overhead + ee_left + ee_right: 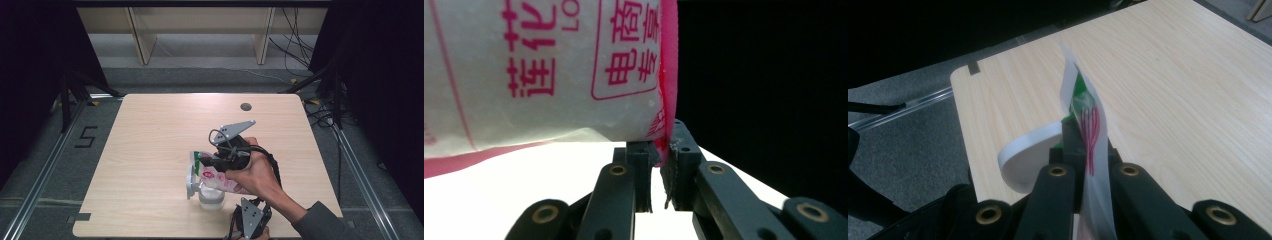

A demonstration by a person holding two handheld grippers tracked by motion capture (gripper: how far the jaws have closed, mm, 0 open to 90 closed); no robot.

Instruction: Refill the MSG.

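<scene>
Near the table's [150,135] front edge, at about five o'clock from its middle, a white-and-pink printed pouch [220,176] hangs tilted over a clear jar [211,196] whose white lid [190,181] hangs open at nine o'clock. The right gripper [220,161] has its jaws clamped on the pouch's green-printed top edge. The left gripper [657,156], at six o'clock, pinches the pouch's pink bottom seam between its closed jaws.

light wood table [150,145], round dark grommet [245,106] near its far edge, cables [295,45] on grey floor, wooden legs [142,37] behind
</scene>
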